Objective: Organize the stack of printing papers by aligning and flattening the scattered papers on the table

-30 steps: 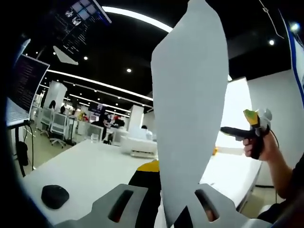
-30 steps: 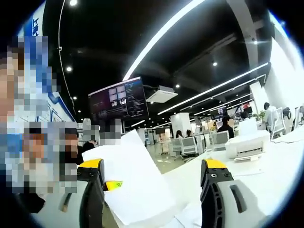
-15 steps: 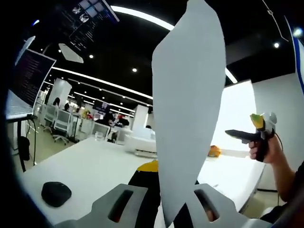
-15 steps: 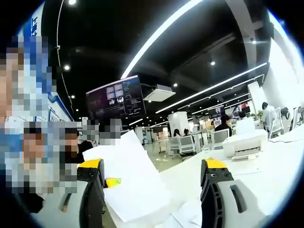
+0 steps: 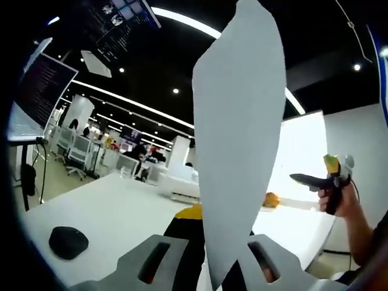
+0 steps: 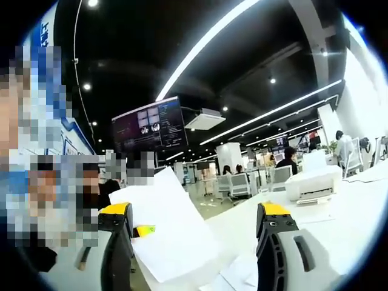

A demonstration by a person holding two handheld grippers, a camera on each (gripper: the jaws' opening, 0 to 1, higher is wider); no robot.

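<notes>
Left hand-held gripper (image 5: 233, 276): we see its grey jaws clamped on a tall white sheet of printing paper (image 5: 239, 139), lifted upright above the white bench (image 5: 115, 212).
Right hand-held gripper (image 6: 194, 242): its yellow-tipped black jaws stand wide apart, holding nothing; in the left gripper view a hand carries it at the far right (image 5: 330, 176).
Paper stack: in the right gripper view, a held white sheet (image 6: 173, 230) rises between the spread jaws, with loose sheets lying below on the bench (image 6: 364, 206).
Also in frame: a black computer mouse (image 5: 68, 241) and a white desktop printer (image 6: 318, 182) rest on the bench.
How to do it well: we judge the raised sheet should be lowered square over the loose sheets, edges matched, then pressed flat by the free gripper.
Since a second ago: in the left gripper view, the right gripper sits slightly lower and farther right; the grip on the sheet is unchanged.
</notes>
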